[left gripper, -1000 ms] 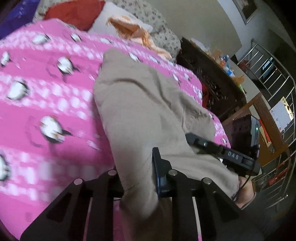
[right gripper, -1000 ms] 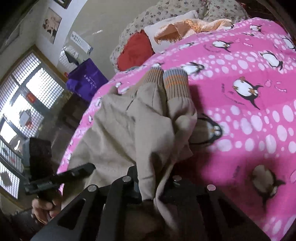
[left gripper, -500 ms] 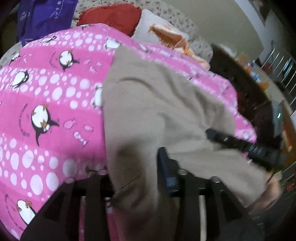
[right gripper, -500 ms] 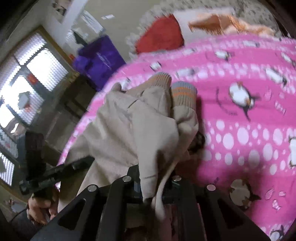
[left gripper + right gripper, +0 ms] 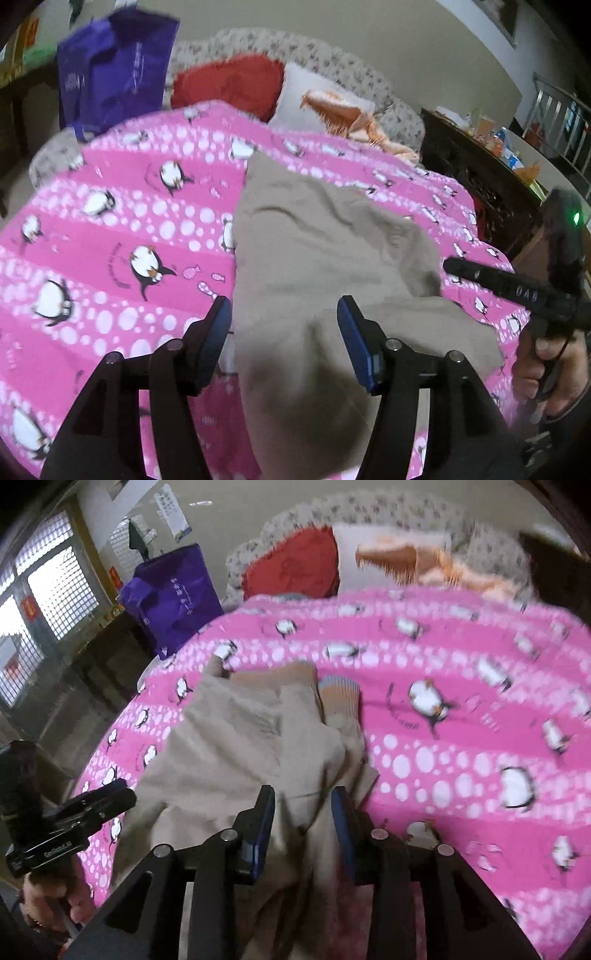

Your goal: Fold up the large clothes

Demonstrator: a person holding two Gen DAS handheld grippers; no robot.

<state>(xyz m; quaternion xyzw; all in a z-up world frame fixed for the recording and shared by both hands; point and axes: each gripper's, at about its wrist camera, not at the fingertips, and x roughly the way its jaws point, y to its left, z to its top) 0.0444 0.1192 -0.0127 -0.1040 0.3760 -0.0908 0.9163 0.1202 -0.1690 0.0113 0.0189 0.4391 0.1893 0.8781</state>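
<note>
The left claw [image 5: 283,325] is opening over the tan garment's [image 5: 317,251] near edge and the right claw [image 5: 303,808] is opening around a loose fold, as the soft, limp garment is lying on the pink bed [image 5: 110,229], probably best pinched at corners or cuffs [image 5: 338,690]

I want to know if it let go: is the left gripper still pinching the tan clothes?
Apart. In the left wrist view the left gripper is opening, pads clear of the tan clothes.

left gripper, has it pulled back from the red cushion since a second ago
Yes. The left gripper has drawn back: the red cushion now sits farther off, more of the pink penguin blanket shows, and its jaws are opening off the beige garment.
</note>
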